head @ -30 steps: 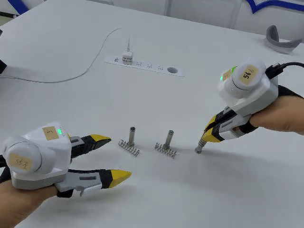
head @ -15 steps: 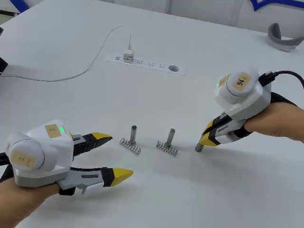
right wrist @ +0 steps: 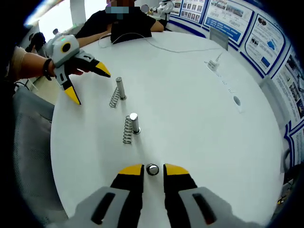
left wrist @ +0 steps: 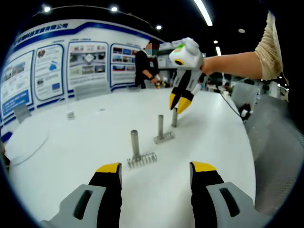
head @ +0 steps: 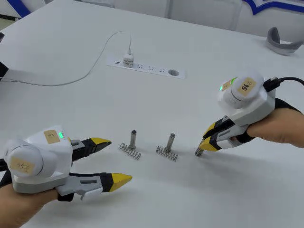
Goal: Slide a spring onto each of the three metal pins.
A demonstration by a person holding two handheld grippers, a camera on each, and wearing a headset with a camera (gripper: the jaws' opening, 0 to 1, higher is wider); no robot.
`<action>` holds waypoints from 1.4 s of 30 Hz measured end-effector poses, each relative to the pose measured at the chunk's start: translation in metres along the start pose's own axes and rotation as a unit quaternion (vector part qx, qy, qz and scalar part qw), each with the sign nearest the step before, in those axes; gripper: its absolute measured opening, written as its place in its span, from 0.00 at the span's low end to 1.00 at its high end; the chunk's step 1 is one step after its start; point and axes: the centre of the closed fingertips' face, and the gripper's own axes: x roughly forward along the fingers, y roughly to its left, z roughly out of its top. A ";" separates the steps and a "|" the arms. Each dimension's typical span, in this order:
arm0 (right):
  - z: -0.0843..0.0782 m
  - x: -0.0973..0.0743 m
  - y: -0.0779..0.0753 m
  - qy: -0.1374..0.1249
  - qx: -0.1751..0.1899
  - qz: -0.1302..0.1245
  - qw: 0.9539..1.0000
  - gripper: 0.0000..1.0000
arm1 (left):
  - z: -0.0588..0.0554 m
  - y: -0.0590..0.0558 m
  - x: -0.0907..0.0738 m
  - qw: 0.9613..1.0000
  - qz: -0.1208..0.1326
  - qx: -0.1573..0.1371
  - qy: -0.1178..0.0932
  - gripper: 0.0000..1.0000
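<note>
Two bare metal pins (head: 133,138) (head: 170,141) stand upright on the white table, each with a loose spring (head: 129,150) (head: 166,153) lying at its foot. A third pin (head: 199,151) stands to their right, with coils of a spring around it. My right gripper (head: 207,142) is shut on that spring at the pin's top; the right gripper view shows the pin's round tip (right wrist: 152,169) between the narrow jaws. At the lower left, my left gripper (head: 110,160) stands open and holds nothing, short of the nearest pin (left wrist: 135,144) and its spring (left wrist: 142,160).
A white power strip (head: 142,66) with a plug and a trailing cable (head: 95,61) lies at the back of the table. A grey curved object (head: 280,40) rests at the far right. A person (right wrist: 124,21) sits beyond the table's edge.
My right gripper has come down a little along the third pin, nearer the table. The left gripper has barely moved; the head camera has shifted slightly.
</note>
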 end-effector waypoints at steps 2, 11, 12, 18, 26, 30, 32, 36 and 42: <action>0.005 -0.006 0.000 -0.006 -0.001 -0.003 1.000 0.17 | 0.000 0.000 0.000 1.000 0.000 -0.001 0.000 0.58; 0.030 0.012 0.025 -0.031 -0.011 0.023 0.999 0.17 | 0.001 -0.001 0.000 1.000 0.004 0.002 0.000 0.58; 0.031 0.015 0.027 -0.031 -0.010 0.025 0.999 0.17 | 0.001 -0.001 0.000 1.000 0.004 0.002 0.000 0.58; 0.033 0.031 0.035 -0.025 -0.013 0.040 0.999 0.17 | 0.002 0.000 -0.004 1.000 0.010 0.005 -0.002 0.58; 0.036 0.040 0.039 -0.021 -0.015 0.047 0.999 0.17 | 0.004 0.003 -0.007 1.000 0.016 0.006 -0.005 0.58; 0.036 0.044 0.041 -0.017 -0.018 0.047 0.999 0.17 | 0.006 0.002 -0.007 1.000 0.016 0.007 -0.006 0.58; 0.037 0.046 0.041 -0.019 -0.016 0.048 0.999 0.17 | 0.006 0.001 -0.006 1.000 0.014 0.009 -0.006 0.58; 0.030 0.052 0.044 -0.006 -0.014 0.050 0.999 0.17 | 0.008 0.000 -0.004 1.000 0.011 0.010 -0.006 0.57; 0.024 0.059 0.045 0.001 -0.007 0.053 0.999 0.17 | 0.008 0.000 -0.003 1.000 0.009 0.012 -0.007 0.57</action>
